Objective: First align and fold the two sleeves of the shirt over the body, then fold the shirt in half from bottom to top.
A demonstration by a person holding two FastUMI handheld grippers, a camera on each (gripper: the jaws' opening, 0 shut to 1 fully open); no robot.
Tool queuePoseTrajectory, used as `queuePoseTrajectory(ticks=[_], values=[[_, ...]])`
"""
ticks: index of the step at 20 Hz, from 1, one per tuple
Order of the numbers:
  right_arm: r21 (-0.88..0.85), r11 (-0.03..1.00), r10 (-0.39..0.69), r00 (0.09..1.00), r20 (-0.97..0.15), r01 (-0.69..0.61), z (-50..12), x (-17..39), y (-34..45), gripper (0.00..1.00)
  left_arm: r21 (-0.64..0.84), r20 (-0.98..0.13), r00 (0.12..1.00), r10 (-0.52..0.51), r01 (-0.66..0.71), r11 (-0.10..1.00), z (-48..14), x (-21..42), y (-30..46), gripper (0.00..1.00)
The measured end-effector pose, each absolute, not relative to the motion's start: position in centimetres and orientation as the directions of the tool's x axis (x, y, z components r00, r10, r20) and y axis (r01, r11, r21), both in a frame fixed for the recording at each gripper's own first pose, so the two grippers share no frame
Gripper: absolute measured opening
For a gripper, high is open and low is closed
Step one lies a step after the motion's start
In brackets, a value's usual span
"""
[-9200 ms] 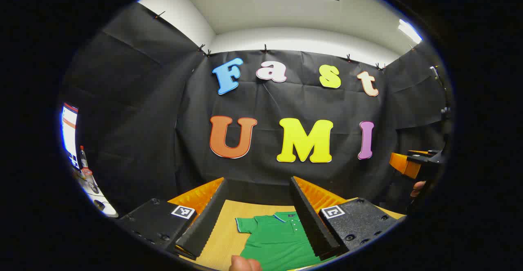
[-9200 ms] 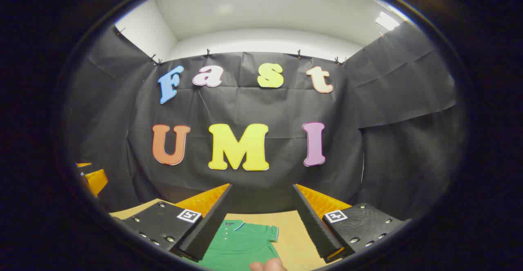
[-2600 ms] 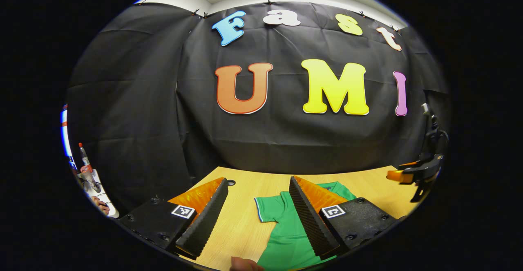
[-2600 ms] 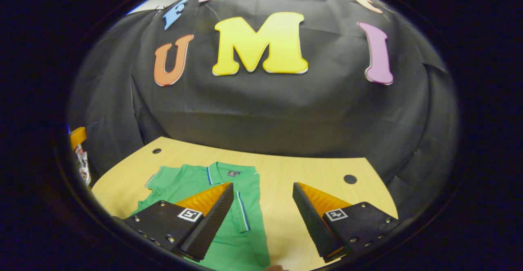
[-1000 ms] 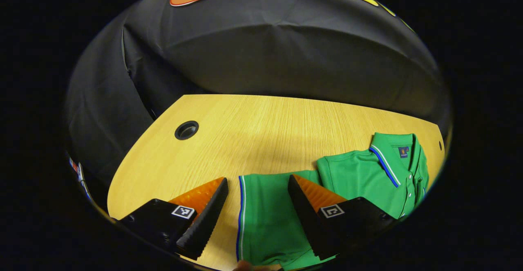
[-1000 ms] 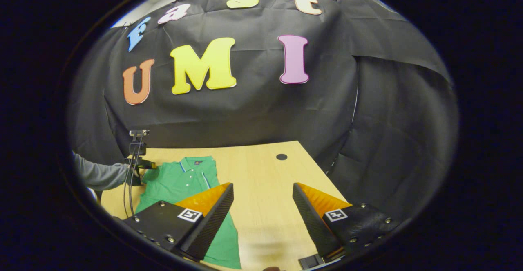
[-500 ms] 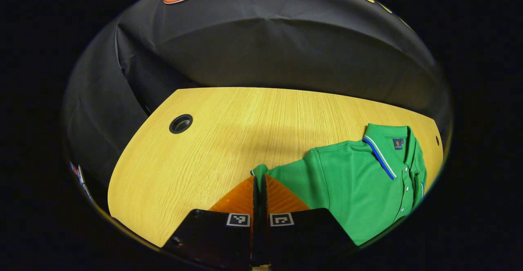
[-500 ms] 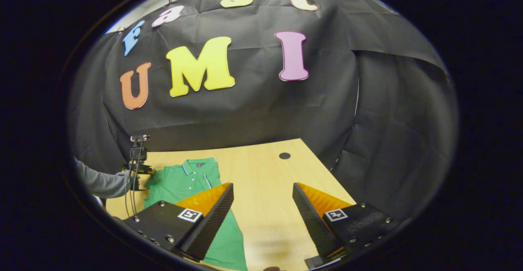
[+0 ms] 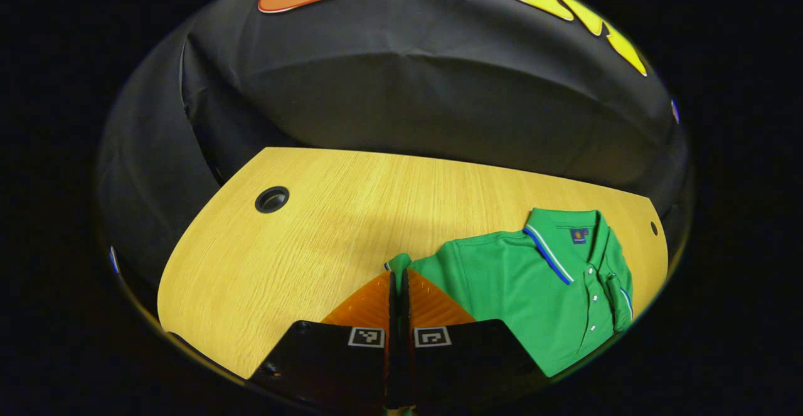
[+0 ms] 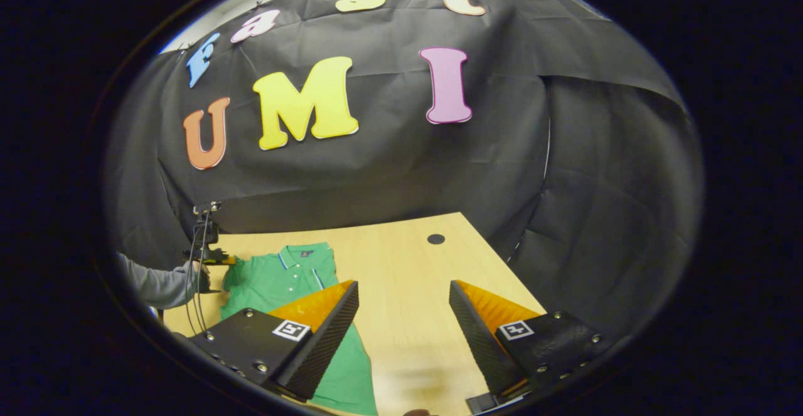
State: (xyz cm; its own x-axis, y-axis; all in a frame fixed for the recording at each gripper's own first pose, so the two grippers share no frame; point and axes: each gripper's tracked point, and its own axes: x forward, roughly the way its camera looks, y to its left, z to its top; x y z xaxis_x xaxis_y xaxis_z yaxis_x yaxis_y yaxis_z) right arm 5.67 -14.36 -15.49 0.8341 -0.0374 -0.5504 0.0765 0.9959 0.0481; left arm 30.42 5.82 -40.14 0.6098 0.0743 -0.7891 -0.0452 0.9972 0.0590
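Observation:
A green polo shirt [image 9: 527,284] with a blue-and-white trimmed collar lies flat on the wooden table [image 9: 351,215]. In the left gripper view my left gripper [image 9: 397,276] is shut on the end of the shirt's near sleeve [image 9: 398,261], which bunches up just past the fingertips. The far sleeve [image 9: 618,300] lies folded over the body. In the right gripper view my right gripper [image 10: 401,287] hangs open above bare table, to the right of the shirt [image 10: 279,278]. Farther off, the left gripper [image 10: 210,256] sits at the shirt's shoulder, held by a hand in a grey sleeve [image 10: 154,284].
The table has a round cable hole [image 9: 271,199] near its far left corner and another cable hole [image 10: 435,238] near the far right. Black cloth walls close off the back and sides. Bare wood lies left of the shirt.
Within the last second my left gripper closed on the near sleeve's end and has drawn it slightly inward. My right gripper stayed open and barely moved.

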Motion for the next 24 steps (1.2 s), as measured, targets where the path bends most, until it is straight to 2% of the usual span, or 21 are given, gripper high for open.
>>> queuePoseTrajectory(ticks=[6,13,24], values=[[0.05,0.998,-0.014,0.843,-0.538,0.048,-15.1,4.9,-13.9,0.93,0.066,-0.748,0.663,0.008,0.063,0.996,-37.7,29.9,1.0,0.03],[0.029,0.997,-0.048,0.856,-0.515,0.073,-14.3,3.9,-15.3,0.93,0.011,-0.752,0.65,-0.109,0.178,0.984,-37.6,27.2,-6.3,0.03],[0.032,0.995,-0.067,0.863,-0.501,0.095,-14.0,3.5,-15.7,0.93,-0.046,-0.758,0.628,-0.173,0.213,0.976,-37.5,24.1,-10.3,0.04]])
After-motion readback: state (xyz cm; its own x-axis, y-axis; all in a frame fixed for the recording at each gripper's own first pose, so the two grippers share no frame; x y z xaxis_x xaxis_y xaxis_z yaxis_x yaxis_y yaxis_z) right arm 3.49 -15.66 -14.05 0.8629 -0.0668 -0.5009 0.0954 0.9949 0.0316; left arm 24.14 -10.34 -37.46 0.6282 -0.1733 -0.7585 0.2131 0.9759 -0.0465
